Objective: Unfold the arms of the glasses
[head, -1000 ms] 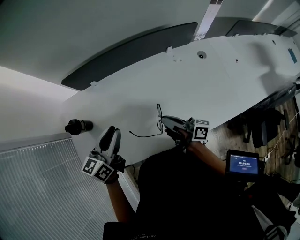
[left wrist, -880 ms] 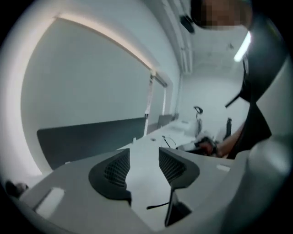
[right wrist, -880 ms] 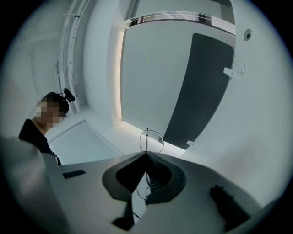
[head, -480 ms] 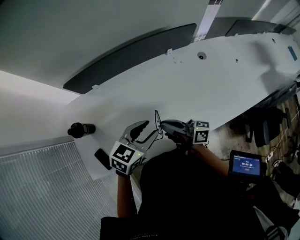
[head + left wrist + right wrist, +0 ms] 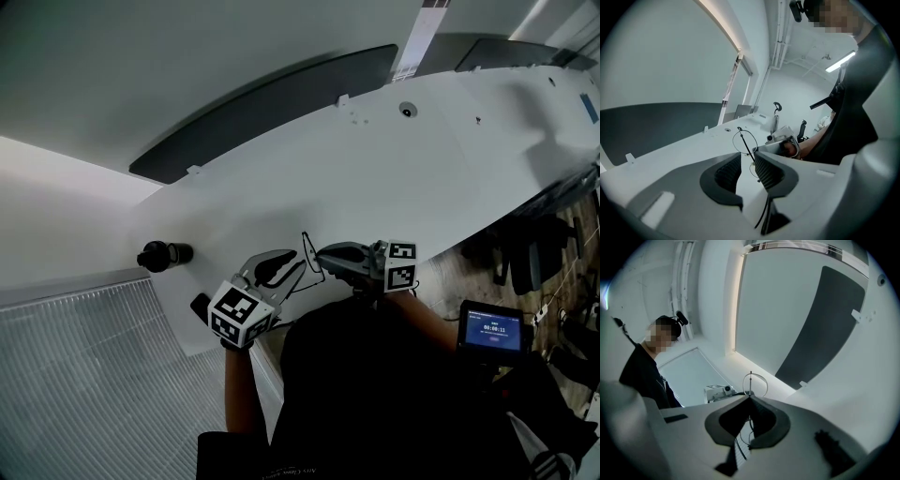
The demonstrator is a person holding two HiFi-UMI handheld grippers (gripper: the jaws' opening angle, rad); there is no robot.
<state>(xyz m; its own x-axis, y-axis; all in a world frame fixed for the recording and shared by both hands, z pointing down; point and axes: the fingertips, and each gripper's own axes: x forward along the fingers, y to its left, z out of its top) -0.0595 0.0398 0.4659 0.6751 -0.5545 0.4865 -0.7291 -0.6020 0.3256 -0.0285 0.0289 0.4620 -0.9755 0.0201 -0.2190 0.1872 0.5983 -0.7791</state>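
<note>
Right tool (image 5: 322,254): jaws pinching shut on the front frame of the glasses (image 5: 307,252), holding them at lower centre of the frame, by the near edge of the surface (image 5: 422,169).

Left tool (image 5: 283,270): jaws having just been closing, a gap showing between the pads, one thin arm (image 5: 746,146) of the glasses running through that gap.

Dark flat item (image 5: 200,306): lying at the near edge, beside the left tool.

Dark cylinder (image 5: 165,253): sitting at the left edge, well apart.

White surface: widening toward upper right.

Screen (image 5: 489,329): glowing lower right, beyond the edge.
</note>
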